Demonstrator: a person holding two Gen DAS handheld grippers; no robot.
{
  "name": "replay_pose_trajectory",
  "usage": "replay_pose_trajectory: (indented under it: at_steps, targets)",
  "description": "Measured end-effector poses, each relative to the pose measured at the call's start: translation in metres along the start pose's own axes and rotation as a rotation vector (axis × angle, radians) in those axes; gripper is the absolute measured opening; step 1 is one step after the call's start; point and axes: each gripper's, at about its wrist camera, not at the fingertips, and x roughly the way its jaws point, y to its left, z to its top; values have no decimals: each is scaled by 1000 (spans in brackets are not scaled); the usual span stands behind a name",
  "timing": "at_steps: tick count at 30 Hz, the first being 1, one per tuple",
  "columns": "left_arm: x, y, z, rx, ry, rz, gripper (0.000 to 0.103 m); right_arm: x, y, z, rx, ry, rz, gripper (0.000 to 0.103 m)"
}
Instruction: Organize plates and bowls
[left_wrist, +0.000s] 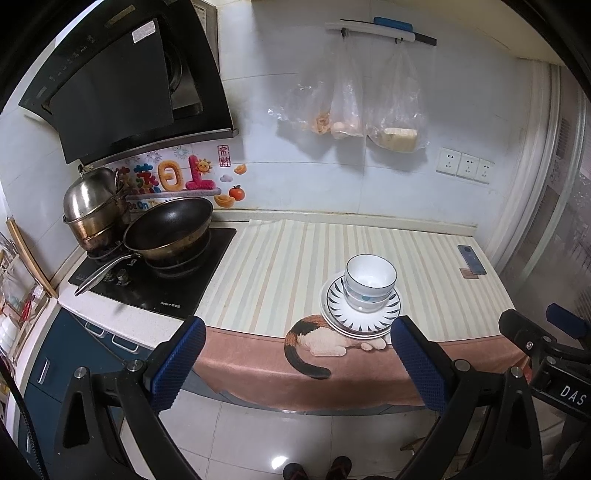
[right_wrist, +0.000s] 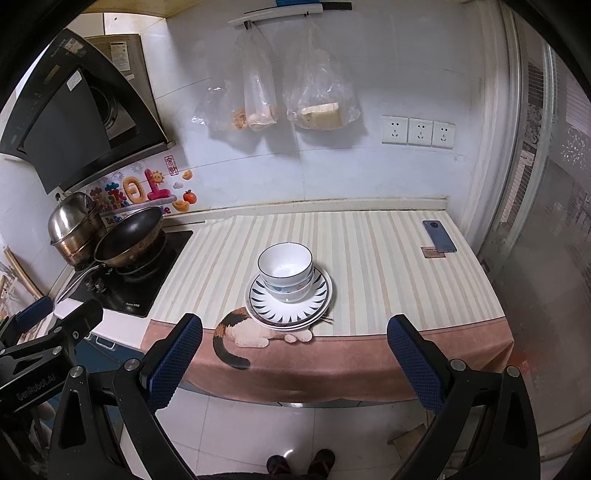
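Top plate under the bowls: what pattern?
White top plate with dark radiating petal-like marks around its rim; clearest in the right wrist view.

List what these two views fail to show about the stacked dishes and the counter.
- How many plates: both views show only the overlapping rims.
- How many bowls: the top bowl hides the insides of those nested below.
- The thin sticks beside the stack in the right wrist view: mostly hidden under the plate rim.
- The small card by the phone: its print is too small to read.
- The counter's left end: cut off by the edge in both views.
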Motion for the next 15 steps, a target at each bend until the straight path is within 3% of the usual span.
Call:
replay_pose_trajectory:
  at_steps: [15]
  targets:
    - [7, -1, 3, -2, 2, 1, 103, 6, 3, -1, -1, 8, -11, 102]
